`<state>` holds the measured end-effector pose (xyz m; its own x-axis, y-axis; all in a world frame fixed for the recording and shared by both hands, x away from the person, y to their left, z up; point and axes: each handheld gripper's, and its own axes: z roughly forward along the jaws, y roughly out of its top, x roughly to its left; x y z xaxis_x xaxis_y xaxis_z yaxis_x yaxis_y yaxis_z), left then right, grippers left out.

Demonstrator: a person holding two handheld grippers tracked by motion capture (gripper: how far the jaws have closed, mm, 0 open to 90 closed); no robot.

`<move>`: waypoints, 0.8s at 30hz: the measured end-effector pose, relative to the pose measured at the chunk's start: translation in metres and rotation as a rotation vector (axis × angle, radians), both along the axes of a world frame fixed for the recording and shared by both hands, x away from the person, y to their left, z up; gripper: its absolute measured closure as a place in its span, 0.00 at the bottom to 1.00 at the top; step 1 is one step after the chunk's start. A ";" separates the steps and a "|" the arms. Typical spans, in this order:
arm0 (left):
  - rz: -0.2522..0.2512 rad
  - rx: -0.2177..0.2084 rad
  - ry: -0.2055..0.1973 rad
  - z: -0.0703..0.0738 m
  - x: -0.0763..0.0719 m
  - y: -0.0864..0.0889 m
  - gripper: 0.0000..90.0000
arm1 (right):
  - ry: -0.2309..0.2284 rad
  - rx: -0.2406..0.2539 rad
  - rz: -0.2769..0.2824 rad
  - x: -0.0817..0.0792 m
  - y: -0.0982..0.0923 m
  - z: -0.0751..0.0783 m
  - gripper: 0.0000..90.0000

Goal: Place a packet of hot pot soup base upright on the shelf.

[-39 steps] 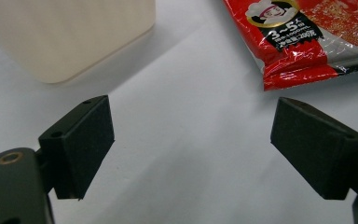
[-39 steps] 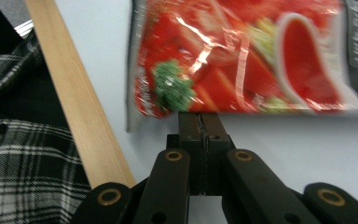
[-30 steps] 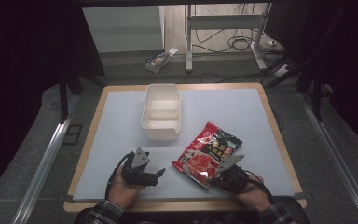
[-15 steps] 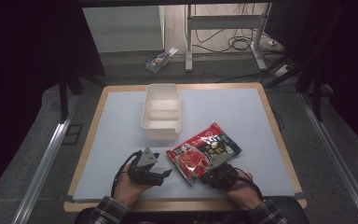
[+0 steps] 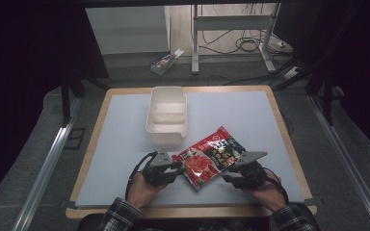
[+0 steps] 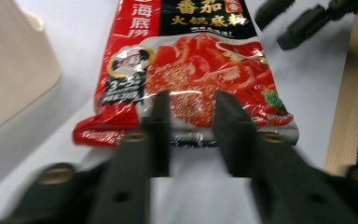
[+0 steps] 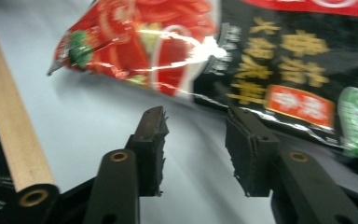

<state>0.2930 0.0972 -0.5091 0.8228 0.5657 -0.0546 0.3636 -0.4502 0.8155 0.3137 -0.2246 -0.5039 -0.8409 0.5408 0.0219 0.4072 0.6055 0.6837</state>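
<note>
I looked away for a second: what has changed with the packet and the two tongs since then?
The red sauce packet slid left, toward the left tongs, whose jaws have just been closing on its bottom edge. The right tongs, which held it, have just been opening and sit clear of it. The white container stayed put on the table.

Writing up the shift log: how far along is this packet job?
Done: the left gripper is shut on the sauce packet at its edge. In hand: the right gripper has just been opening, nothing between its jaws. Left: the packet lies outside the white container, probably its destination.
</note>
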 end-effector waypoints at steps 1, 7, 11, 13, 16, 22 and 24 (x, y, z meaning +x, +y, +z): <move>-0.012 -0.006 0.007 -0.001 0.002 -0.003 1.00 | 0.002 0.005 -0.015 0.003 -0.005 0.000 0.56; -0.017 -0.011 0.015 -0.004 0.007 -0.014 1.00 | 0.009 -0.011 -0.042 0.012 -0.017 -0.002 0.40; 0.008 0.021 0.016 -0.010 0.009 -0.020 1.00 | 0.000 0.030 -0.075 0.017 -0.026 -0.001 0.27; 0.013 0.028 0.019 -0.013 0.010 -0.020 1.00 | -0.012 0.033 -0.075 0.018 -0.028 -0.001 0.22; 0.009 0.043 0.027 -0.017 0.010 -0.021 1.00 | -0.027 0.025 -0.077 0.019 -0.029 -0.001 0.18; -0.002 0.025 0.023 -0.022 0.010 -0.018 1.00 | -0.049 -0.017 -0.103 0.020 -0.032 -0.003 0.11; -0.006 0.024 0.020 -0.023 0.010 -0.017 1.00 | -0.039 -0.010 -0.126 0.021 -0.036 -0.002 0.10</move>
